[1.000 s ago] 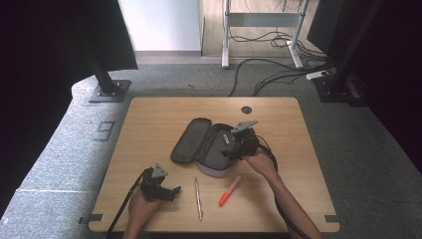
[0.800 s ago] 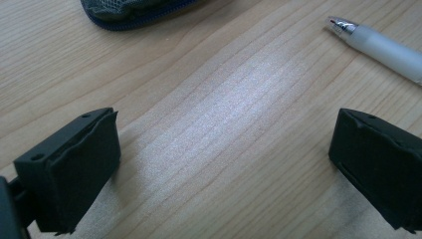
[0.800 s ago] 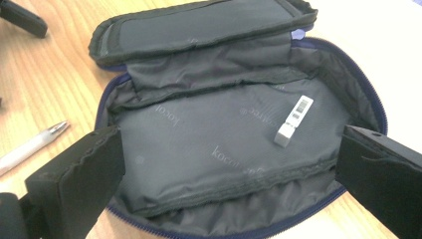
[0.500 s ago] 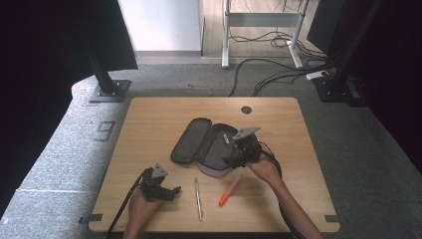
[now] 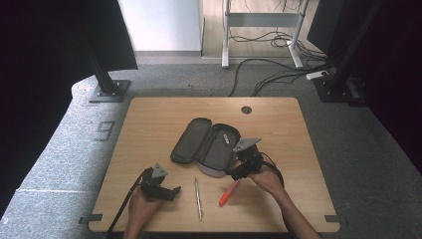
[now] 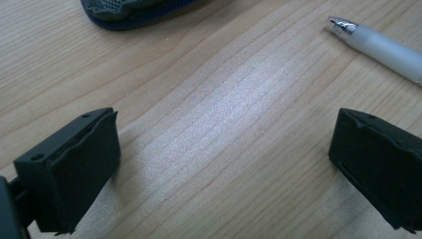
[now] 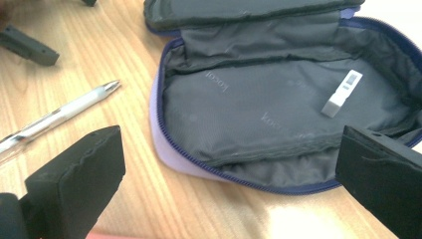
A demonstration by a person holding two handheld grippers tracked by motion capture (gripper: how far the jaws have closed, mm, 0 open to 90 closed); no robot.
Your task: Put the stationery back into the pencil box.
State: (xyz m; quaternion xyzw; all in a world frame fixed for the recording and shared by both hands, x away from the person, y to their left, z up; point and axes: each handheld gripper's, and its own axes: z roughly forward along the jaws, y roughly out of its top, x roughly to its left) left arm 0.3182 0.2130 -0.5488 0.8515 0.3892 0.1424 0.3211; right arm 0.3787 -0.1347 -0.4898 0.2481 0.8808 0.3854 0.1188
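Note:
An open dark pencil case (image 5: 206,144) with a lilac edge lies in the middle of the table. In the right gripper view a small white block (image 7: 342,93) rests in its grey lining (image 7: 259,109). My right gripper (image 5: 235,173) hovers at the case's near right corner, open and holding nothing (image 7: 229,174). A clear pen (image 5: 198,191) and an orange marker (image 5: 226,195) lie in front of the case. My left gripper (image 5: 171,191) rests near the front left, open over bare wood (image 6: 224,164), and the pen's tip (image 6: 343,27) points in from its upper right.
The wooden table (image 5: 149,124) has a round cable hole (image 5: 246,109) at the back. Black stand bases (image 5: 107,92) and cables (image 5: 278,74) lie on the floor beyond. A strip of the case's rim (image 6: 134,12) is in the left gripper view.
My right gripper has drawn back from above the case toward the table's near edge. The left gripper, pen and marker have stayed put.

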